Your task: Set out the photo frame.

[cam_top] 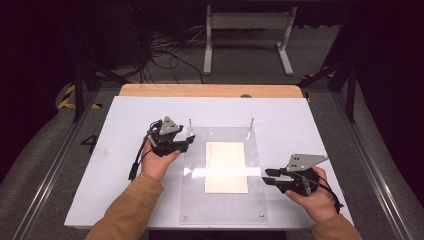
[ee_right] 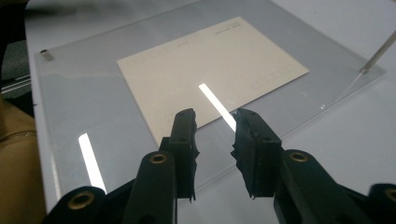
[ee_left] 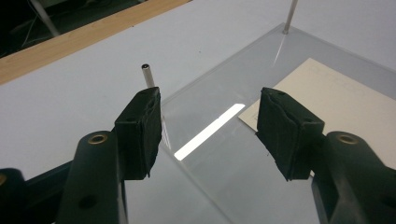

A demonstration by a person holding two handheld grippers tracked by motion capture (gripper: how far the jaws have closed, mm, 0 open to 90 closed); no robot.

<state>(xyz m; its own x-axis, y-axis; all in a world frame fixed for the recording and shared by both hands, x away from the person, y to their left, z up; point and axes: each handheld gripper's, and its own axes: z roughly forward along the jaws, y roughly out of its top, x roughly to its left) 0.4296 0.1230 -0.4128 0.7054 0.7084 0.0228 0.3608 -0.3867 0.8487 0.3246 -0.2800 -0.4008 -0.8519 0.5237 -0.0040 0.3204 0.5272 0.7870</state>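
A white table [cam_top: 125, 150] carries a clear acrylic plate [cam_top: 195, 200] with a cream card [cam_top: 226, 167] lying flat at its middle. Thin metal pins [cam_top: 190, 123] stand at the plate's far corners. The left gripper [cam_top: 186, 143] hovers at the plate's far left corner, jaws spread and empty, one pin [ee_left: 148, 74] just beyond its pad. The right gripper [cam_top: 270, 176] sits at the plate's right edge, jaws partly parted, gripping nothing, the card [ee_right: 210, 65] just ahead.

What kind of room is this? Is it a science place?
Probably a lab or workshop for recording hand work. A white table stands in a dark room, with tangled cables on the floor behind it, a metal frame rail alongside, and a clear plastic plate with a card.
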